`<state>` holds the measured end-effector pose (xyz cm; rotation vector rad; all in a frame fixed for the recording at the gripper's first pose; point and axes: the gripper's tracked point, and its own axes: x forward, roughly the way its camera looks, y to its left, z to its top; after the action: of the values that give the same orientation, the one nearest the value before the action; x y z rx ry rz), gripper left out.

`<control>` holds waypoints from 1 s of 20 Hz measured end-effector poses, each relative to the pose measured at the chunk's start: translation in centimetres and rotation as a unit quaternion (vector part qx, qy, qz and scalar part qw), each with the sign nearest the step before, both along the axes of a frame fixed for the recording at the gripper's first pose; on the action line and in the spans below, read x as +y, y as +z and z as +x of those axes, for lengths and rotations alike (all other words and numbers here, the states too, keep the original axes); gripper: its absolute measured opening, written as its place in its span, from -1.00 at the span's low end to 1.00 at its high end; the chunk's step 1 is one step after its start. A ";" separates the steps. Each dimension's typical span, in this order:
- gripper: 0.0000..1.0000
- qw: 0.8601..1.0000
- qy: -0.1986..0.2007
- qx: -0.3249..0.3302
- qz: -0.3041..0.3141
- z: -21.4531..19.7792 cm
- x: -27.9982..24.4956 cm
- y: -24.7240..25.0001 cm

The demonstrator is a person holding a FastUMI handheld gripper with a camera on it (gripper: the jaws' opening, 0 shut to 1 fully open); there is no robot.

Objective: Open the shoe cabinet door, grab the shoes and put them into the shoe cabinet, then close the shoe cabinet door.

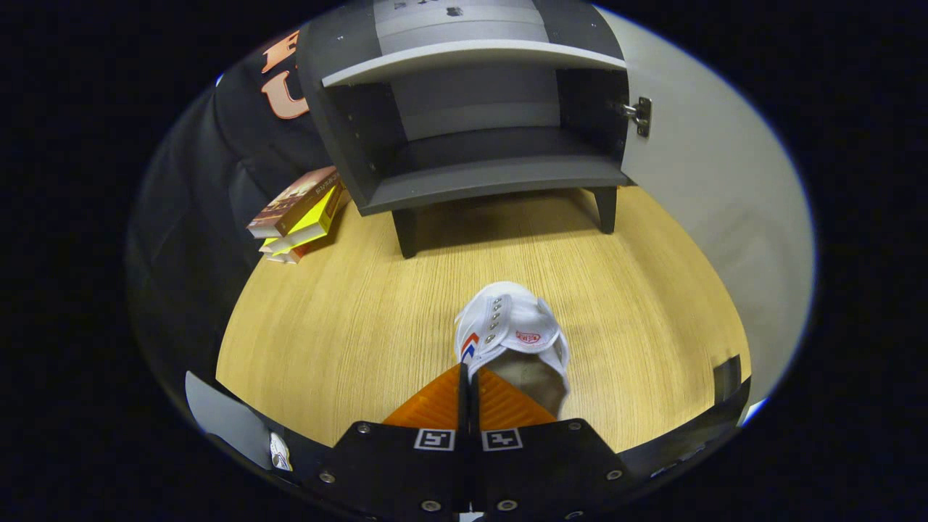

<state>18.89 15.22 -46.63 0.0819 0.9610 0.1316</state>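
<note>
A small white shoe [511, 326] with metal eyelets and a red-and-blue mark sits right at my fingertips, its opening facing me. My gripper [467, 371] is shut on the shoe's left side wall, the fingers almost together with the wall pinched between them. Beyond the shoe, across the wooden floor [348, 319], stands the grey shoe cabinet [478, 177] on short dark legs. Its door [696, 167] is swung wide open to the right on a metal hinge [639, 114]. The lower compartment and the shelf [471, 54] above it hold nothing I can see.
A stack of books [299, 214] leans on the floor left of the cabinet, against the black cloth wall. A small white thing with a red mark [279, 451] peeks out beside the gripper body at the lower left. Bare wooden floor lies between shoe and cabinet.
</note>
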 end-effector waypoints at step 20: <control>-1.00 0.970 -0.020 -0.243 -0.005 7.2 -2.0 25.5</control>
<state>26.12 13.17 -21.10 0.0564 0.4687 0.1024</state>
